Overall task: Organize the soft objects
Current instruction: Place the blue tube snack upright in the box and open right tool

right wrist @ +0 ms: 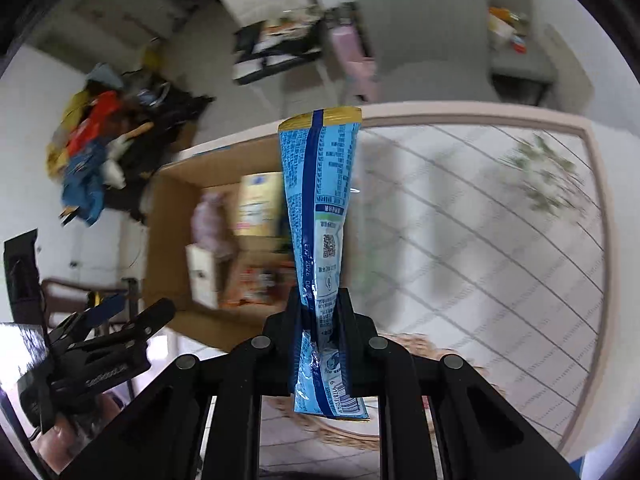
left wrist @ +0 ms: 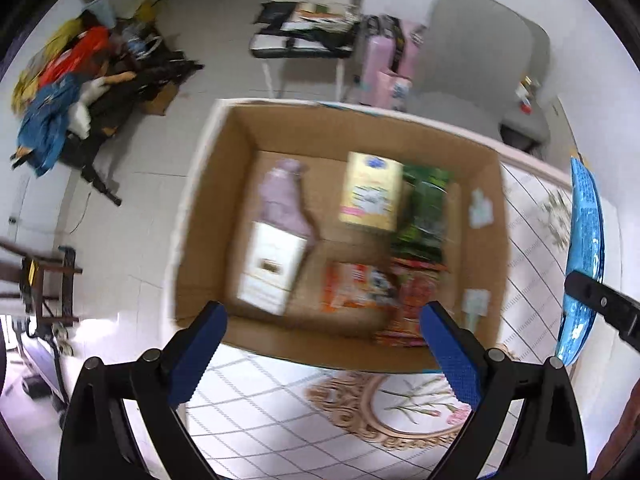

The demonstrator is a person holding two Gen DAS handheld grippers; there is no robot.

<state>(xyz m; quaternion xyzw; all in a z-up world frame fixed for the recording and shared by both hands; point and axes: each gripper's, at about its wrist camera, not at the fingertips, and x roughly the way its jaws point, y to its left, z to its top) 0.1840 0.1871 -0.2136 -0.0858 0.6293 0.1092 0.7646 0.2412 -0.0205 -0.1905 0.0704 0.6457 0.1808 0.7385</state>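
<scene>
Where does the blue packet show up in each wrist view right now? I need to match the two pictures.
Left wrist view: the blue packet stands edge-on at the far right, gripped low by the right gripper.
Right wrist view: the packet fills the centre, pinched between closed fingers.
Shared landmark: the cardboard box on the table, left of the packet in both views.

A: Ahead of the left fingers [left wrist: 202, 354], the packets [left wrist: 360, 288] inside the cardboard box [left wrist: 486, 216] are blurred; their print is unreadable.

B: And the blue packet [right wrist: 320, 216] between the right fingers [right wrist: 294, 316] hides part of the box, and its clamped middle is covered.
</scene>
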